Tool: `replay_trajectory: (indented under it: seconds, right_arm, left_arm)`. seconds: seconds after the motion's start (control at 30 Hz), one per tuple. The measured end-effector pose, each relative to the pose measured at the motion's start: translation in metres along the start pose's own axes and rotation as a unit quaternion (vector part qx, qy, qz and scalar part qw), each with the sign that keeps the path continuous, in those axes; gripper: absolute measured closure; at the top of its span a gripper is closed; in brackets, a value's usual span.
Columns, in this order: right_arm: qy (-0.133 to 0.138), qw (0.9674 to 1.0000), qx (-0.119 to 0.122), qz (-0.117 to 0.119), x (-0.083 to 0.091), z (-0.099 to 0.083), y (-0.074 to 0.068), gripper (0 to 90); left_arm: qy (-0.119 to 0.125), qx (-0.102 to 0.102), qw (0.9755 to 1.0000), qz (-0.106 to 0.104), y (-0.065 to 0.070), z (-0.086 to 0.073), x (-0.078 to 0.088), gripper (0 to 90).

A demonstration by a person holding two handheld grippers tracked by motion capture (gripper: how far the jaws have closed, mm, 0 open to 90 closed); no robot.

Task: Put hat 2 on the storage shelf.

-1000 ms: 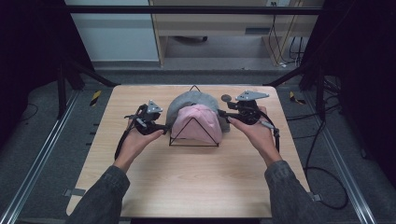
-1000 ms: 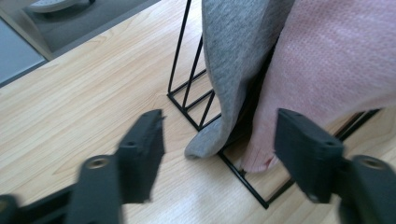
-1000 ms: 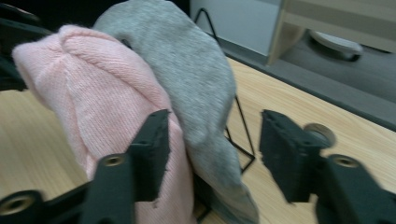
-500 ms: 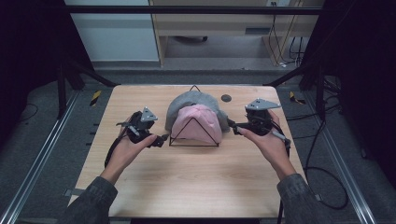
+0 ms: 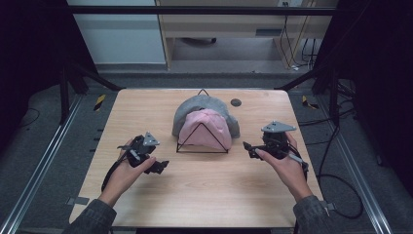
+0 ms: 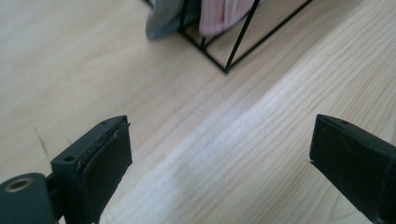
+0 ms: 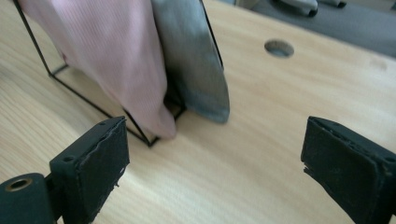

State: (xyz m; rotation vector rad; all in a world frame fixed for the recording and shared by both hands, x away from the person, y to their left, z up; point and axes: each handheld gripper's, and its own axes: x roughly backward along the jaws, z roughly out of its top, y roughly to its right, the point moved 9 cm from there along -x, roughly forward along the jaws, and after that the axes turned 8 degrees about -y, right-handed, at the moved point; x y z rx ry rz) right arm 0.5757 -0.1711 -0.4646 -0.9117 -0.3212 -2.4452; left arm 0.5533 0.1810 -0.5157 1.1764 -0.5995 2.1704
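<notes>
My left hand-held gripper sits low over the bench, down and to the left of the black wire rack, well apart from it, its jaws spread wide with nothing but bare wood between them; they have just been opening. My right hand-held gripper hangs to the right of the rack, nearer to it than the left one but not touching, its jaws likewise wide, empty and just opened. The rack stands at the middle of the bench, toward the far edge, and carries two caps. The pink cap rests on the near side of the rack, draped over the front wire triangle, and the grey cap sits just behind it, touching it. In my right gripper view the pink cap hangs down to the foot of the rack, with the grey cap against it. A small round hole lies in the bench just right of the rack's far end.
</notes>
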Motion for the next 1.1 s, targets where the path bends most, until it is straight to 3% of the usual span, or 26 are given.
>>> replay_trajectory:
  seconds: [0.17, 0.37, 0.4, 0.6, 0.77, 0.97, 1.1]
  right_arm:
    - [-0.033, 0.9992, -0.024, -0.002, -0.016, -0.038, 0.004, 7.8]
    - [-0.053, 0.9978, -0.039, -0.003, -0.028, -0.062, 0.009, 7.9]
    - [-0.067, 0.9969, -0.041, -0.006, -0.032, -0.070, 0.011, 7.9]
    - [-0.093, 0.9941, -0.055, -0.001, -0.041, -0.087, 0.014, 7.9]
    - [-0.116, 0.9914, -0.060, 0.007, -0.045, -0.098, 0.009, 8.1]
    - [-0.115, 0.9925, -0.041, -0.012, -0.047, -0.102, 0.003, 6.4]
    - [-0.084, 0.9950, -0.050, -0.021, -0.049, -0.103, 0.001, 4.3]
  left_arm:
    - [-0.014, 0.028, 0.9995, -0.002, -0.011, -0.025, -0.012, 5.2]
    - [-0.033, 0.045, 0.9985, -0.006, -0.018, -0.040, -0.019, 5.2]
    - [-0.040, 0.050, 0.9979, -0.012, -0.019, -0.045, -0.022, 5.2]
    - [-0.057, 0.052, 0.9968, -0.020, -0.017, -0.052, -0.029, 5.1]
    - [-0.055, 0.053, 0.9968, -0.024, -0.015, -0.052, -0.032, 1.9]
    - [-0.042, 0.051, 0.9975, -0.023, -0.014, -0.052, -0.033, 0.0]
    - [-0.039, 0.053, 0.9976, -0.024, -0.014, -0.053, -0.033, 0.0]
